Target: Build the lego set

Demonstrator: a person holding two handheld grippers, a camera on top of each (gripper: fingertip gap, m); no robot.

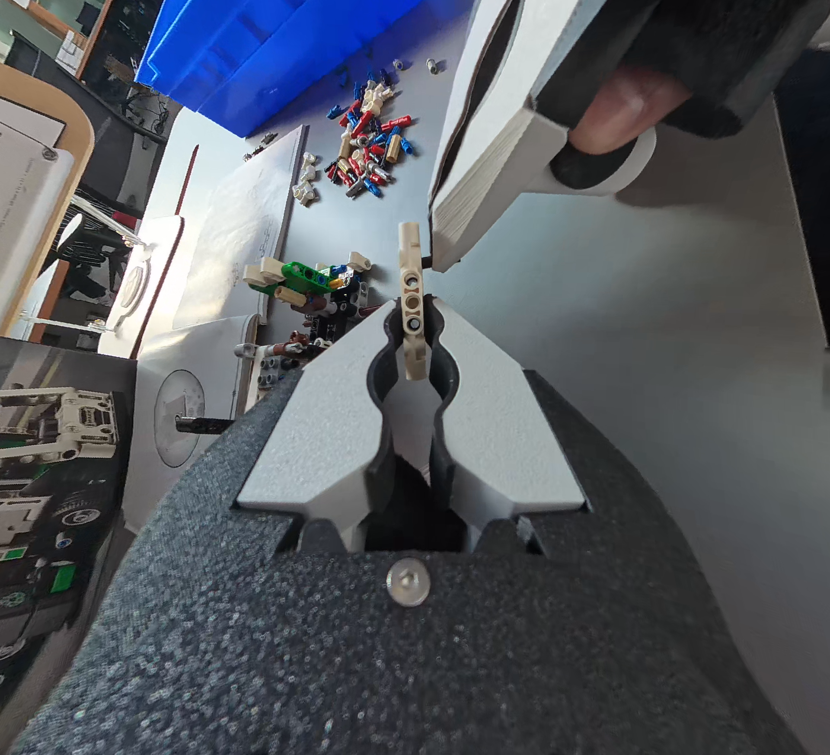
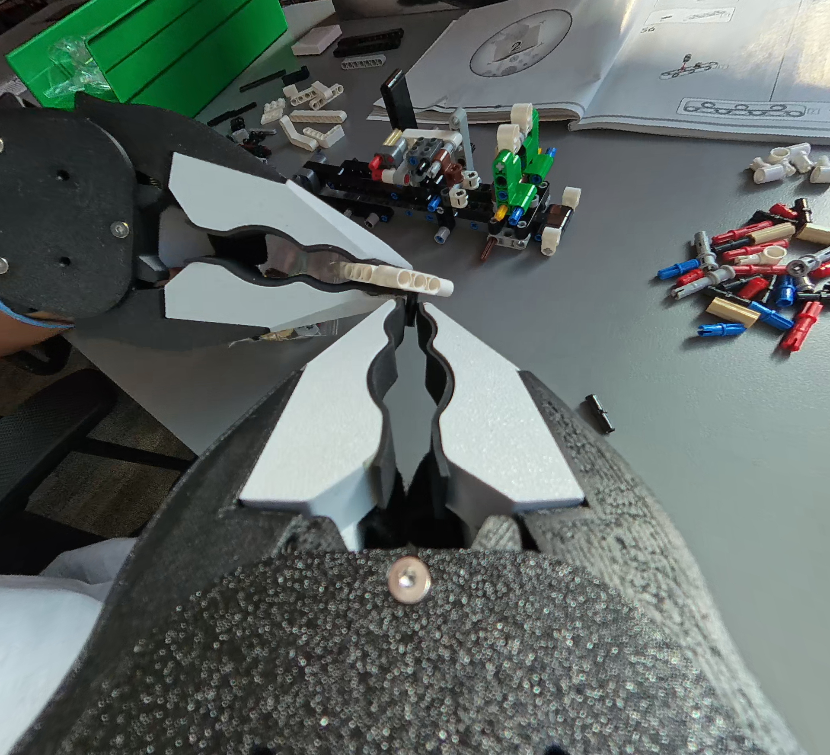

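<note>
Two hand-held grippers [image 2: 406, 306] meet: beam [image 2: 404, 279], pin [image 2: 409, 309].

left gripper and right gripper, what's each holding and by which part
Left gripper clamps a cream beam near its middle. Right gripper pinches a black pin by its lower end.
</note>
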